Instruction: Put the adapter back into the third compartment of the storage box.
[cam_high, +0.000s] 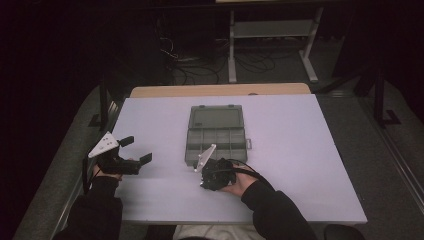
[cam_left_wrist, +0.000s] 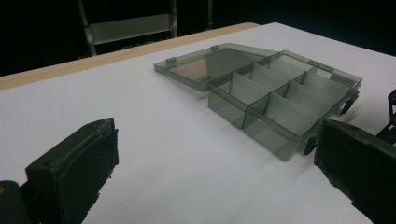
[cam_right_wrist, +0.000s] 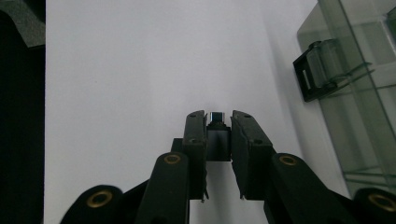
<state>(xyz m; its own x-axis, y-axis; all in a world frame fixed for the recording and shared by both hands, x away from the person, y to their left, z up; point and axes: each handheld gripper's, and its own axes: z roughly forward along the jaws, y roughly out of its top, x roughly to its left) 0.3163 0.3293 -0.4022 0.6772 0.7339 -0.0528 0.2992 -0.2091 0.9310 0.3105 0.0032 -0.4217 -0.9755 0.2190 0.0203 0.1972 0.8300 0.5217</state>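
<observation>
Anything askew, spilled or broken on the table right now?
Nothing stands out. The organizer box lies open and flat, compartments empty, latch intact. The right gripper grips a small dark part; the left gripper is open.

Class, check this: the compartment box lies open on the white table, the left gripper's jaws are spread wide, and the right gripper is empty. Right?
One point is wrong. The right gripper is not empty: the right gripper view shows its jaws closed on a small dark part. The compartment box is open, and the left gripper is spread wide.
</observation>
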